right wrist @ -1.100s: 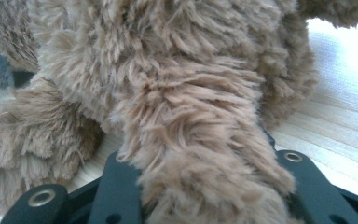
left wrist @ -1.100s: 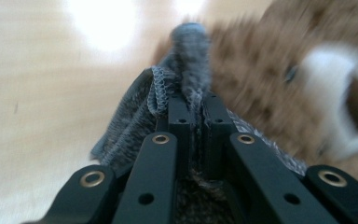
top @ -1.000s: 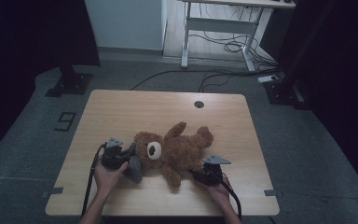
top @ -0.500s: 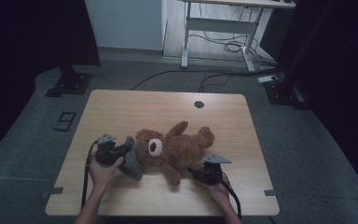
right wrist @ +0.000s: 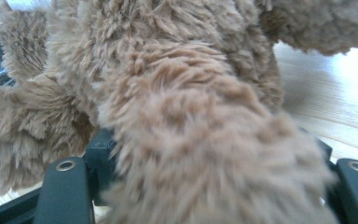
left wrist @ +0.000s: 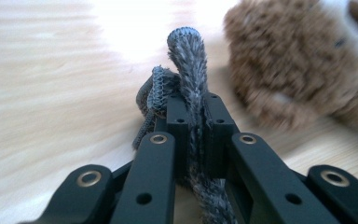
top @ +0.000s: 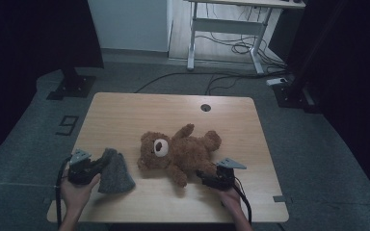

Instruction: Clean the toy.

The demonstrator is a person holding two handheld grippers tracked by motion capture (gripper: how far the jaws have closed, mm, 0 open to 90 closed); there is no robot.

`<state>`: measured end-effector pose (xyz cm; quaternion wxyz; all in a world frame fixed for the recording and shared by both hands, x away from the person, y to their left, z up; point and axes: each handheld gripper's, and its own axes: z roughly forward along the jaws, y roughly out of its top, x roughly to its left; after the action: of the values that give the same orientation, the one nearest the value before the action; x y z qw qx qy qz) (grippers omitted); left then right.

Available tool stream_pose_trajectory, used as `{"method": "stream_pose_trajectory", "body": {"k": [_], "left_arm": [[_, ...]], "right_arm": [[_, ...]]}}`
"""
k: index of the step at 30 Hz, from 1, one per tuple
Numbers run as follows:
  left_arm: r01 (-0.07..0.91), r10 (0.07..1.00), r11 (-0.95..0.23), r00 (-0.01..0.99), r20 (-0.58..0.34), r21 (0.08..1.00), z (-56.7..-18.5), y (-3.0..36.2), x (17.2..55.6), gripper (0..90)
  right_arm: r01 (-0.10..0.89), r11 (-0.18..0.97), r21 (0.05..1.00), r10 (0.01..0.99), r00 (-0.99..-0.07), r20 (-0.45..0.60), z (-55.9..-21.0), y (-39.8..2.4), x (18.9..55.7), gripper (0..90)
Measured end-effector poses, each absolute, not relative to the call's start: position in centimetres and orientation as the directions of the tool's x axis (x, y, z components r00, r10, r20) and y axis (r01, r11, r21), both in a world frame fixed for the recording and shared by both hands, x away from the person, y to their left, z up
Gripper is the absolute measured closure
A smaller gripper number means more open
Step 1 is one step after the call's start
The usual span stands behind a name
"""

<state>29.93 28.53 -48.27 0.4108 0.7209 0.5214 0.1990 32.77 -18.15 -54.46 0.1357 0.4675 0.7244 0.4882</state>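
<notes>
With the left gripper (top: 94, 166) clenched on the grey knit hat (top: 114, 172) at the teddy bear's (top: 180, 151) nine o'clock, the right gripper (top: 207, 177), jaws just opening around its leg (right wrist: 205, 154), may snag fur and drag the bear.

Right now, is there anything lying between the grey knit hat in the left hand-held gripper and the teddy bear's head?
Nothing visible does. The left hand-held gripper is shut on the grey hat, and only a strip of bare table separates it from the teddy bear's head. The right hand-held gripper sits at the bear's leg, on the bear's other side.
</notes>
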Motion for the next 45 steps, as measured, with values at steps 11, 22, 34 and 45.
{"method": "stream_pose_trajectory", "body": {"k": [11, 22, 34, 45], "left_arm": [[0.679, 0.958, -0.165, 0.282, -0.047, 0.716, -51.3, 29.0, 30.6, 58.7], [0.501, 0.946, -0.139, 0.323, -0.036, 0.854, -45.4, 28.7, 29.1, 30.3], [0.418, 0.859, -0.149, 0.503, -0.092, 0.896, -43.9, 22.2, 28.4, 32.3], [0.429, 0.796, -0.295, 0.605, -0.028, 0.854, -47.2, 19.6, 27.5, 32.8]], "right_arm": [[0.538, 0.089, 0.838, 0.807, -0.533, 0.256, -54.2, -19.0, 32.5, 27.8], [0.426, 0.007, 0.905, 0.789, -0.559, 0.257, -51.5, -21.7, 30.9, 22.5], [0.379, 0.01, 0.925, 0.759, -0.605, 0.24, -50.0, -22.6, 29.8, 21.2], [0.328, 0.041, 0.944, 0.764, -0.619, 0.182, -48.8, -23.1, 28.3, 22.7]]}}
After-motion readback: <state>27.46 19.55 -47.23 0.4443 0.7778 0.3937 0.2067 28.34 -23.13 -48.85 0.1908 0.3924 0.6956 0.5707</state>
